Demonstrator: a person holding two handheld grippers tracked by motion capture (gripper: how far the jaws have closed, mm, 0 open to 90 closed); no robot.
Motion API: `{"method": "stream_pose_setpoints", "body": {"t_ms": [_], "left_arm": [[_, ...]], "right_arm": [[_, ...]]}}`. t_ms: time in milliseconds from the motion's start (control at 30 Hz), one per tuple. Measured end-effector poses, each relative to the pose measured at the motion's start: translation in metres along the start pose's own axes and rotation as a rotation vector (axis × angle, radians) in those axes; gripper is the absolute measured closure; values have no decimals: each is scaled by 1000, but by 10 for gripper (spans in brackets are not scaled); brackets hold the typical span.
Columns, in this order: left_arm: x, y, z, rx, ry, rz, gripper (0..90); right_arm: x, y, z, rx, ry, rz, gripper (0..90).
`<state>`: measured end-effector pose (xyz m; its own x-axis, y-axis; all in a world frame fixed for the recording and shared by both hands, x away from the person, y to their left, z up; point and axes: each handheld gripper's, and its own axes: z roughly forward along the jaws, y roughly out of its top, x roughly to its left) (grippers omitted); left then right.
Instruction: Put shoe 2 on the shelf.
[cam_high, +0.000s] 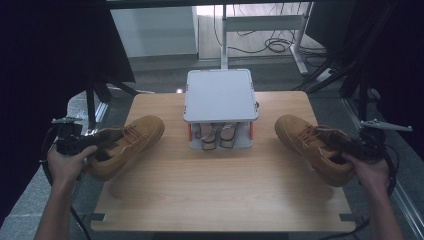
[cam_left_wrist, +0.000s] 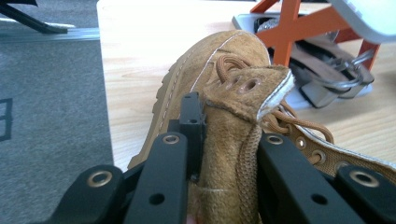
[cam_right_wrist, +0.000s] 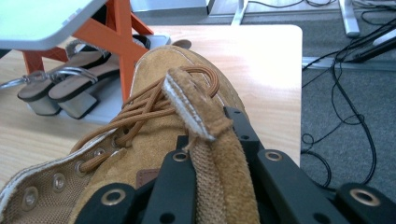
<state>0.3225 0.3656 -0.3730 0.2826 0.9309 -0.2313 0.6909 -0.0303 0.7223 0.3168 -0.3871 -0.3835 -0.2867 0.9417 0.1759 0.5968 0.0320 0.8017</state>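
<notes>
Tongs clamp a tan suede lace-up boot at each side of the tabletop.

At the frame's left, the left tongs grip the heel collar of the left tan boot, toe aimed up-right at the grey two-tier shoe rack; at right, the right tongs pinch the right tan boot, toe aimed up-left. Each boot sits beside the rack, nearest its own hand. Both gripper views reveal strappy block-heel sandals on the lower tier under orange cross-braces, barely visible from above.
</notes>
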Motion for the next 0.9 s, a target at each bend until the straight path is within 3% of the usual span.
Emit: {"method": "stream_pose_setpoints", "body": {"t_ms": [733,900], "left_arm": [[-14,33,-17,-92,1,-18,791],[-21,43,-23,-112,-7,-17,791]], "right_arm": [[22,39,-15,-104,36,54,826],[29,50,-16,-107,29,44,826]]}}
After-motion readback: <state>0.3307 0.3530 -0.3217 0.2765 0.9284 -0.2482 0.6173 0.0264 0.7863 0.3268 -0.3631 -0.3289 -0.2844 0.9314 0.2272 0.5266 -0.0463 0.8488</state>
